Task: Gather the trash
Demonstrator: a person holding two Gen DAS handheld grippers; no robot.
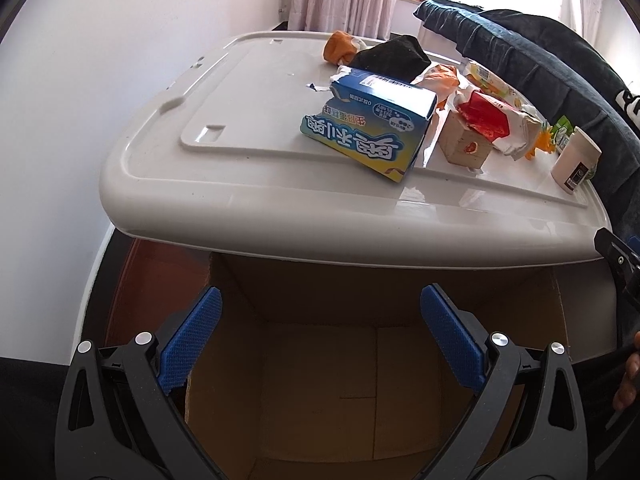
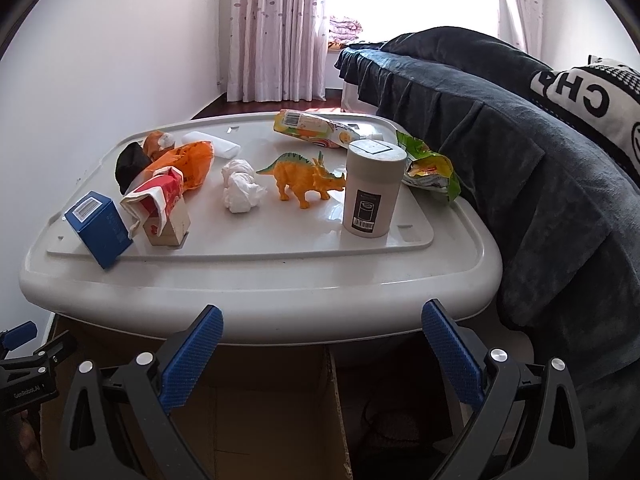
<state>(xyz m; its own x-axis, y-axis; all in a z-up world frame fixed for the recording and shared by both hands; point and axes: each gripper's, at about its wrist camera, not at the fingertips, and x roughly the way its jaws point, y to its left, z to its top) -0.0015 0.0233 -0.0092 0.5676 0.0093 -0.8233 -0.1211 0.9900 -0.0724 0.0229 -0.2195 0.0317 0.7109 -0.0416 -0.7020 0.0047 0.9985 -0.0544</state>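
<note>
Trash lies on a white plastic lid [image 2: 260,280] used as a table top: a blue carton [image 1: 368,120] [image 2: 98,232], a red-and-white wrapper [image 2: 156,196] on a small wooden block [image 1: 464,144], crumpled white tissue [image 2: 240,188], an orange bag [image 2: 188,164], a green snack bag [image 2: 432,168] and a yellow pouch [image 2: 316,128]. An open cardboard box [image 1: 320,380] sits below the lid's front edge. My left gripper [image 1: 320,332] is open and empty above the box. My right gripper [image 2: 322,348] is open and empty, in front of the lid.
An orange toy dinosaur [image 2: 304,178] and a white canister [image 2: 372,188] stand on the lid. A black lump [image 2: 130,166] lies at its far left. A bed with a dark blanket [image 2: 520,140] runs along the right side. A white wall is on the left.
</note>
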